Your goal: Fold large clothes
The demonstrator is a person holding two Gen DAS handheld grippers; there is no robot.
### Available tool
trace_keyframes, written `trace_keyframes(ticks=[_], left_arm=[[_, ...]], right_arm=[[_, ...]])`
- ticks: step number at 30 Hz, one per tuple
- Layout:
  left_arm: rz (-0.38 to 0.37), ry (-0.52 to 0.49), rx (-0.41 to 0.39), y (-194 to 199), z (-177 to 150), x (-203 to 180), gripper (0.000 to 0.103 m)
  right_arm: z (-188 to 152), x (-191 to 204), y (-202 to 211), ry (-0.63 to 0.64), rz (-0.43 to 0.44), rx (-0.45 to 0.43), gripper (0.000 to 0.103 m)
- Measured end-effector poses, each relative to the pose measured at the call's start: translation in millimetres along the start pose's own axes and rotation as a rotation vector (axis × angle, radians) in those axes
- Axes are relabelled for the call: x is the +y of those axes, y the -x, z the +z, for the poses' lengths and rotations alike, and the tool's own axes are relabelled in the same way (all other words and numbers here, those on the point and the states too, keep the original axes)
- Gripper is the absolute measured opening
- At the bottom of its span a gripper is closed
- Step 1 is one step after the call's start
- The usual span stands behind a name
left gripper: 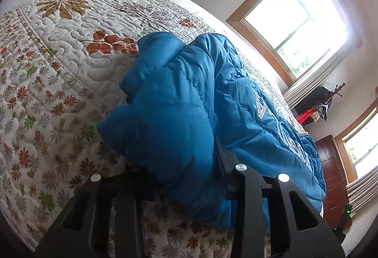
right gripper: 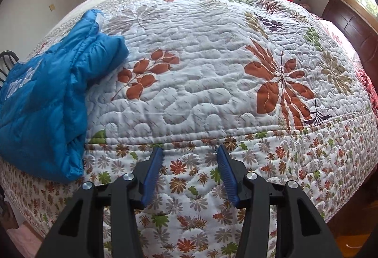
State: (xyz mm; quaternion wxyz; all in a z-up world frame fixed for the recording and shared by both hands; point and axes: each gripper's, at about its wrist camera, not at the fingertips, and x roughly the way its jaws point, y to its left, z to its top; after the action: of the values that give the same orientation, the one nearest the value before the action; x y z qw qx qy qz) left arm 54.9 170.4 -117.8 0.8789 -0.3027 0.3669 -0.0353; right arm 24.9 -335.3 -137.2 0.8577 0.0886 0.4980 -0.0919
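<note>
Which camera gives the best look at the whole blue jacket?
The right wrist view: the blue jacket lies whole at the bed's left edge. The left wrist view is too close; the jacket fills it, hiding the left gripper's tips.

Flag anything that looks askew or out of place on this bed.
The blue jacket lies bunched at the bed's near edge, part of it draping over the side of the floral quilt. Nothing looks damaged or spilled.
</note>
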Motion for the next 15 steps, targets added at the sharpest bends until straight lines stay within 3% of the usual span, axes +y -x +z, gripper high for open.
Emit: trace_keyframes(ticks=[4,8,15], left_arm=[[0.016,-0.035,-0.015,8,4,-10,0.029],[0.010,-0.103,-0.080,26,12,-33,0.026],[-0.013,-0.293,-0.197,48,18,-105,0.026]], right_arm=[[-1,1,2,0.002,0.009,-0.003,0.050],[-1,-9,5,-0.033,0.052,-0.013,0.049],[-1,-19,19,-0.043,0.044,-0.029,0.048]])
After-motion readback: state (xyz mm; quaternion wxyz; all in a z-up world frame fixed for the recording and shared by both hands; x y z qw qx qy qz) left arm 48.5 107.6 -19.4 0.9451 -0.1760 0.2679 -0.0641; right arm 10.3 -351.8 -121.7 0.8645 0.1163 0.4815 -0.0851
